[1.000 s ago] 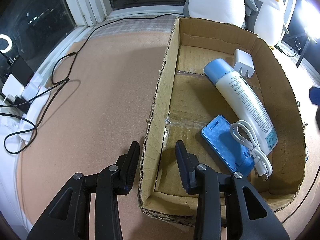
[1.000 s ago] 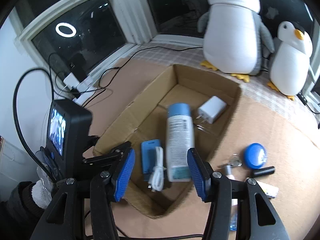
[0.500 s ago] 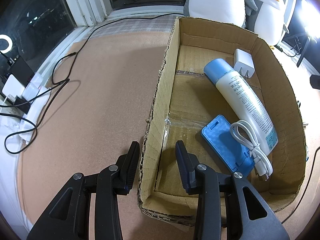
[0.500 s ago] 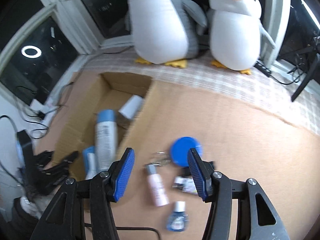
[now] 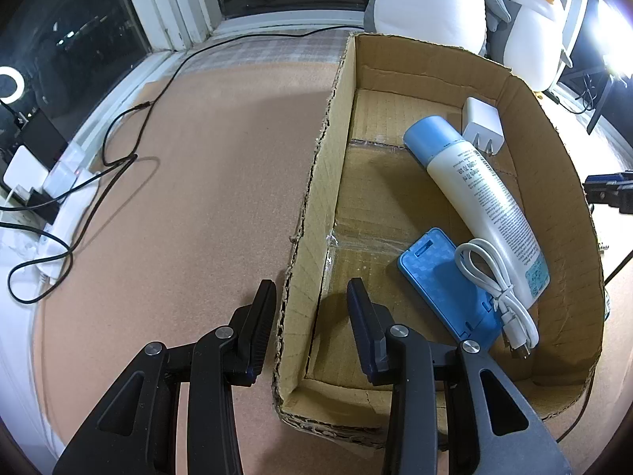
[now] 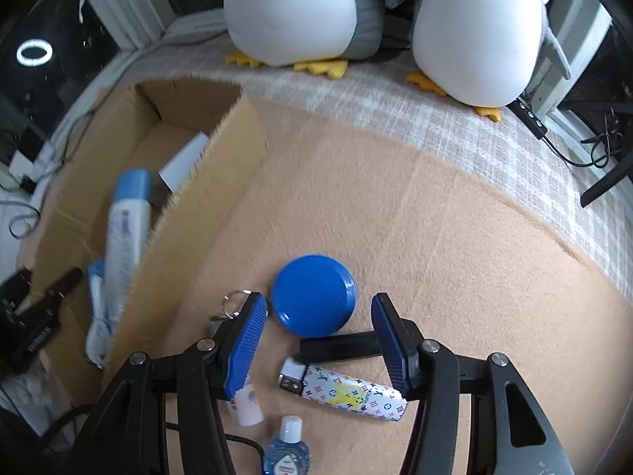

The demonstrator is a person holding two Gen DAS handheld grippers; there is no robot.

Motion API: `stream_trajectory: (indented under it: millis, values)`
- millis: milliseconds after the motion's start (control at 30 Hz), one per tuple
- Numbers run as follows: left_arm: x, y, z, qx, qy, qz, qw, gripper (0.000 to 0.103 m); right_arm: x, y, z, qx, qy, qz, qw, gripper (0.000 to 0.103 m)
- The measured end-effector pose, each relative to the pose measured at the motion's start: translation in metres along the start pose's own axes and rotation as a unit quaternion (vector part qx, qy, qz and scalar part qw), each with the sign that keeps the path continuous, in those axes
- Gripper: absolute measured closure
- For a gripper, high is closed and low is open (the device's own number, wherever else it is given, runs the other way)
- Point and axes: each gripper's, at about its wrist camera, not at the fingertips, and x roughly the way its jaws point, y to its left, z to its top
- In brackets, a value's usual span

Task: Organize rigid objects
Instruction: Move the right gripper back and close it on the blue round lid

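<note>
The right gripper [image 6: 314, 340] has swung away from above the cardboard box [image 5: 554, 150] and come down over the loose things lying on the counter [image 6: 455, 237] beside it. A second ago it was looking down into the box; now its blue jaws hang spread and empty above a blue round lid [image 6: 314, 295], a black stick [image 6: 340, 350] and a patterned lighter [image 6: 348, 392]. A small pink tube [image 6: 247, 407], a little blue bottle [image 6: 287, 451] and a key ring [image 6: 233, 303] lie close by. The black stick sits most squarely between the jaws, so I judge it or the lid to be the next pick; nothing is touched yet.

The left gripper [image 5: 310, 324] has not stirred. It straddles the box's near wall, one jaw outside and one inside, clenched as far as it goes, and seems to be steadying the box.

Inside the box already lie a white spray bottle with a blue cap [image 5: 474, 182], a white charger [image 5: 480, 126], a blue phone case [image 5: 447, 285] and a coiled white cable [image 5: 494, 281]. So the sorting looks partly done, with the outside cluster left to move in.
</note>
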Motion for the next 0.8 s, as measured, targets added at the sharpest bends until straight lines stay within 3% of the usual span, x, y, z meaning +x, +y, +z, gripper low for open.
stream_trajectory:
  millis: [300,800]
  values:
    - [0.0,0.001,-0.001,-0.002,0.0,-0.002,1.0,0.067,0.013,0.009,0.0,-0.028,0.012,-0.024,0.999,0.051]
    - [0.0,0.002,-0.001,-0.004,0.0,-0.004,1.0,0.067,0.03,0.014,0.01,-0.021,0.022,-0.036,0.999,0.052]
